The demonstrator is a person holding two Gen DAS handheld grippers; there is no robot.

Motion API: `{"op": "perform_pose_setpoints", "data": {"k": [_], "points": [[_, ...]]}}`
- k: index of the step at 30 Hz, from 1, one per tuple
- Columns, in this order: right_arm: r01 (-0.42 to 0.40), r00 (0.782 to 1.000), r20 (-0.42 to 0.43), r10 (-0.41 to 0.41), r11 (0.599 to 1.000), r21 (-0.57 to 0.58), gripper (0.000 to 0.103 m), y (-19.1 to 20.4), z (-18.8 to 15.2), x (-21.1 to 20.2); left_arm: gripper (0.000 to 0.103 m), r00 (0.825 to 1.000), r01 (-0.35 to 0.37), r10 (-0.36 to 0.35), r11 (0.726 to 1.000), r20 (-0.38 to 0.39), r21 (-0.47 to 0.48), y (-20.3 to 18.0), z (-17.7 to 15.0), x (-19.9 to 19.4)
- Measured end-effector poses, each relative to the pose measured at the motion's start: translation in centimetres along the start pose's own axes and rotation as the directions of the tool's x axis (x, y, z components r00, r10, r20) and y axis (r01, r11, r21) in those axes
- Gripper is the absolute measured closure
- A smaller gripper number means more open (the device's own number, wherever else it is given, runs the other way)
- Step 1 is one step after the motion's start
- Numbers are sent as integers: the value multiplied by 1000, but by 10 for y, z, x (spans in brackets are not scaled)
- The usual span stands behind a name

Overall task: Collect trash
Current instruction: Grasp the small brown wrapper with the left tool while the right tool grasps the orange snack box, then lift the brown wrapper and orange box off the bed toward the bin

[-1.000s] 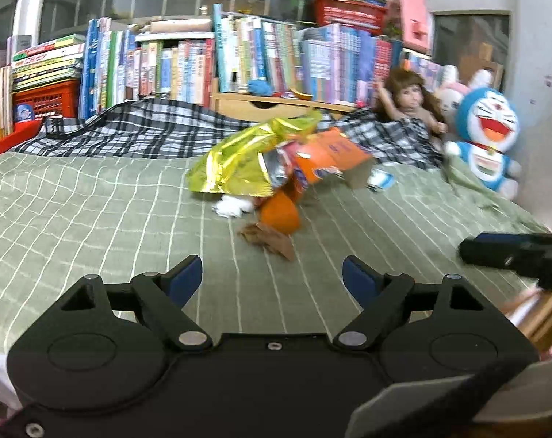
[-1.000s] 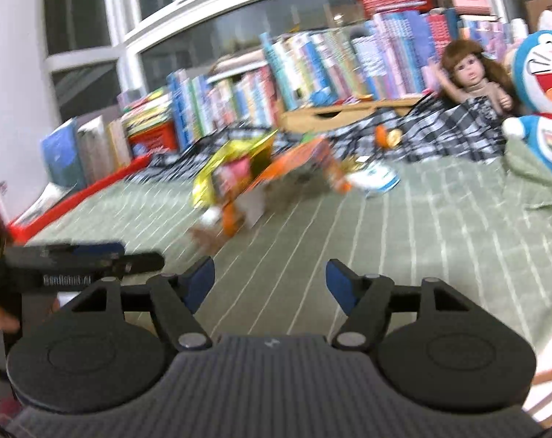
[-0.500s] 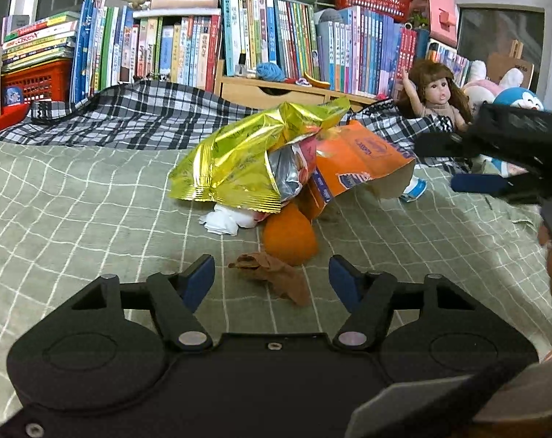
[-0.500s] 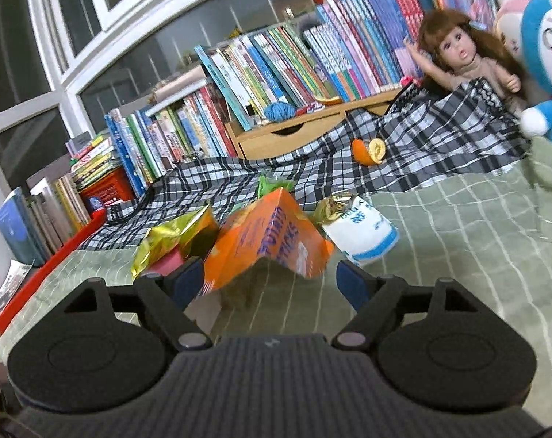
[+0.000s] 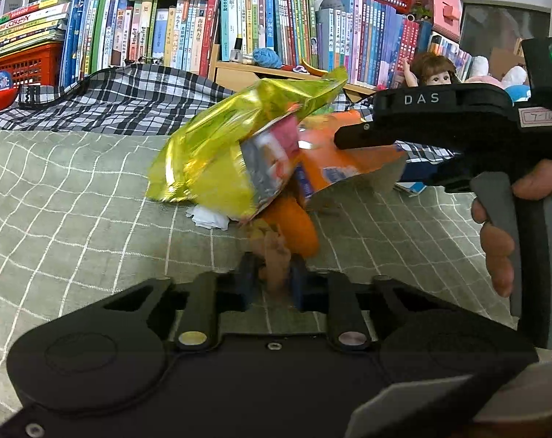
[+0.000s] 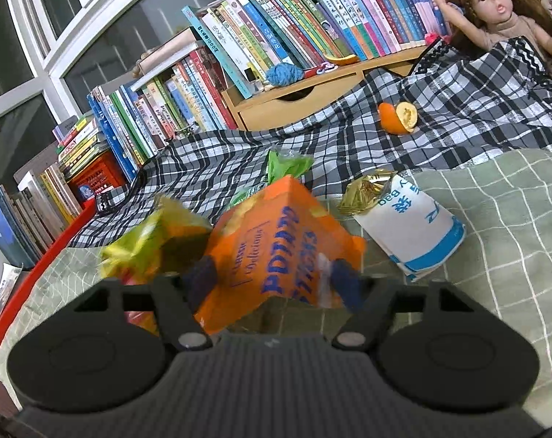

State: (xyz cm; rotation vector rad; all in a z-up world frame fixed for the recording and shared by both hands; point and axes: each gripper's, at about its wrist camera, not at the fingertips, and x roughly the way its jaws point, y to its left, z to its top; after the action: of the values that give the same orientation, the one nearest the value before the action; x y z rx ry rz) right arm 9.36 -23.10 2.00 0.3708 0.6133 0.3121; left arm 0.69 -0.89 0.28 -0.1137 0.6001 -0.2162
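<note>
Left gripper (image 5: 274, 281) pressed together on brown scrap (image 5: 274, 261), lower centre of left wrist view; only a thin edge of the scrap between the blue pads, so likely to slip out on lifting.

Right gripper (image 6: 276, 281) closing around orange potato-sticks box (image 6: 276, 252), centre of right wrist view; box between the fingers, pads at its two sides, firm contact not yet certain; right fingertip (image 6: 345, 284) blurred.

Trash heap mid-frame on green checked bedcover (image 5: 75, 219): yellow foil bag (image 5: 239, 153) leaning over the orange box (image 5: 341, 168); orange peel (image 5: 294, 222) directly behind the pinched scrap; white tissue (image 5: 208, 219) under the bag's lower edge; white and blue packet (image 6: 411, 233) right of centre in right wrist view, just beside the box; another peel (image 6: 398, 116) upper right on plaid cloth (image 6: 349, 146).

Risks:
- box open and empty-looking; likely to crush or twist under the closing jaws and pop free;
- foil bag resting on the box; lifting the box probably topples the bag and scatters what lies beneath;
- both grippers close together over the same heap; right tool body (image 5: 440, 116) crowding the right of the left view; collision possible if both lift at once;
- peel next to the scrap may be dragged along.
</note>
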Motion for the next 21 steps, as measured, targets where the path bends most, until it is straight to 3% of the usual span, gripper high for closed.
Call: {"op": "perform_pose_setpoints", "data": {"k": [4, 7, 21], "points": [[-42, 999, 25, 42, 999, 4, 59, 2, 0, -14, 86, 1000, 7, -7, 1000, 7, -8, 1, -1, -5], [-52, 997, 54, 52, 999, -3, 67, 6, 1, -27, 86, 1000, 12, -12, 1000, 11, -11, 1, -2, -10], [-26, 983, 183, 31, 999, -30, 76, 9, 3, -90, 86, 997, 52, -53, 999, 53, 6, -7, -9, -57]]}}
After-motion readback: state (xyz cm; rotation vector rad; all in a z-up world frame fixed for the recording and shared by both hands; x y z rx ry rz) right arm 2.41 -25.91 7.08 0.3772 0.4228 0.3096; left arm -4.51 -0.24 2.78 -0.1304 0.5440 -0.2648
